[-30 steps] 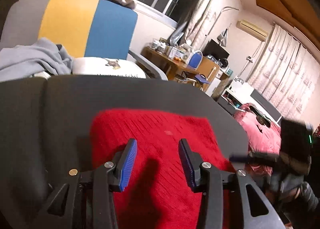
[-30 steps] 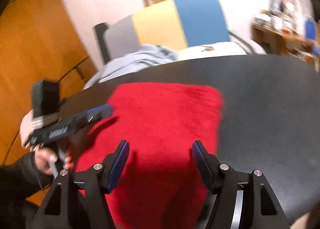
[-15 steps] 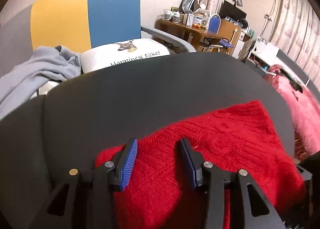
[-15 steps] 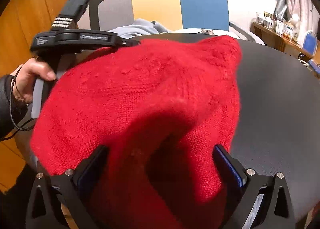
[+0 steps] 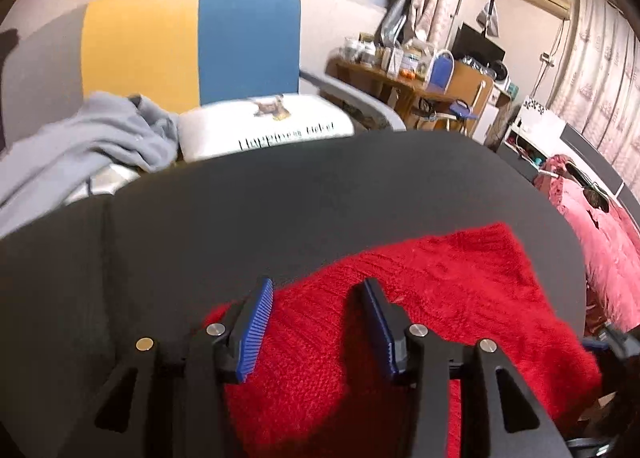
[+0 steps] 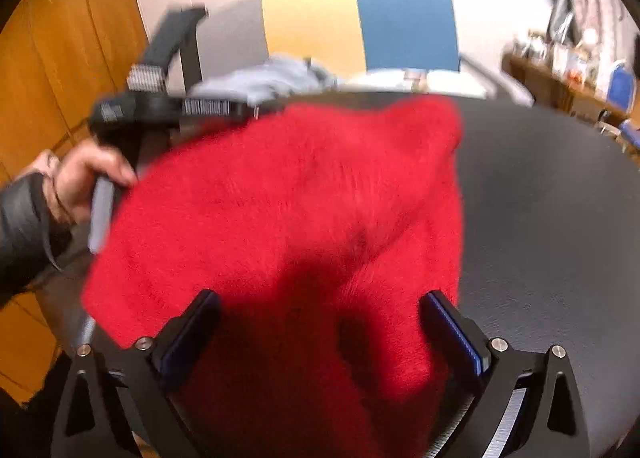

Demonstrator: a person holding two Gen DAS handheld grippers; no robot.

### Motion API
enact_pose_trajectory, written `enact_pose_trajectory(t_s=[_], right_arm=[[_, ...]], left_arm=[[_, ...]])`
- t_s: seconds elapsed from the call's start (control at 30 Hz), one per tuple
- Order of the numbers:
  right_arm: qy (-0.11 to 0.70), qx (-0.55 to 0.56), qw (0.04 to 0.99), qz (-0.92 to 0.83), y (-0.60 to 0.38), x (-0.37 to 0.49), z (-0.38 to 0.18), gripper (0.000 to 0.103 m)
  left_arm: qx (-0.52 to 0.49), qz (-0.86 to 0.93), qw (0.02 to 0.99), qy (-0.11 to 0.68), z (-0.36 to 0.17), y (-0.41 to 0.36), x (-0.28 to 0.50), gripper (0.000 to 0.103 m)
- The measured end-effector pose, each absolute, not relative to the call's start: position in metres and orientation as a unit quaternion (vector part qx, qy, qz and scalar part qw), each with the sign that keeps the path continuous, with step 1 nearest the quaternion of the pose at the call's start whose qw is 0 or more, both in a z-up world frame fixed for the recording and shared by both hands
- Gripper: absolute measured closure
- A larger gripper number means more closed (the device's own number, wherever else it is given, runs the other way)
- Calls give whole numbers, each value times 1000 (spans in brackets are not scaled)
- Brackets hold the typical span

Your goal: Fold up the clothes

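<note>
A red knitted sweater (image 5: 420,306) lies on the dark round table (image 5: 280,210). In the left wrist view my left gripper (image 5: 316,322) is open, with its blue pads over the sweater's left edge and nothing clamped. In the right wrist view the sweater (image 6: 304,210) fills the middle, bunched and raised. My right gripper (image 6: 320,334) is open wide with the red fabric lying between its fingers. The left gripper's body (image 6: 160,106) and the hand holding it show at the sweater's far left corner.
A chair with grey, yellow and blue back (image 5: 192,46) stands behind the table, holding a grey garment (image 5: 80,146) and a white printed cushion (image 5: 272,130). A pink garment (image 5: 592,218) lies to the right. A cluttered wooden desk (image 5: 408,74) stands at the back.
Both grippers came down from above the flat sweater to its edges. The sweater was lifted and bunched toward the right gripper, which opened wider. The last half second shows little further motion.
</note>
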State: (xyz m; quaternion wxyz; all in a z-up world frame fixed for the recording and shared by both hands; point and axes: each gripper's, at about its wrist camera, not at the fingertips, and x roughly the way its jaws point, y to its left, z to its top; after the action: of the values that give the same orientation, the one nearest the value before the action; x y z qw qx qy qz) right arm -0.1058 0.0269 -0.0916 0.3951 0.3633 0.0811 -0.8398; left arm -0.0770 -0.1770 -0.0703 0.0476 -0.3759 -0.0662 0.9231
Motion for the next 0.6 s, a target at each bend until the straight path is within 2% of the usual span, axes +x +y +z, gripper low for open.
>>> enact_pose_trajectory(t_s=[0.13,0.23,0.37,0.47,0.6], right_arm=[[76,325,440,-834,38,-86,-55,1],[82,328,484,-807,28,-80,-50,1],[83,379,481,-786,21,-92,-75,1],[113,423,417,-796,21,-112,-113,0],[84,399,423,-809,35,-114,-118,0]], left_arm=[[-360,930,38,-64,-59,-181,-55,56],[-356,932,37,-62,-59,-181,-40,56],[-375,924,44,-56,-75,-175,-37,54],[-391,915,46,-90,-85,-180,-48,49],[-394,912,43,-102,-88,-178,-52,48]])
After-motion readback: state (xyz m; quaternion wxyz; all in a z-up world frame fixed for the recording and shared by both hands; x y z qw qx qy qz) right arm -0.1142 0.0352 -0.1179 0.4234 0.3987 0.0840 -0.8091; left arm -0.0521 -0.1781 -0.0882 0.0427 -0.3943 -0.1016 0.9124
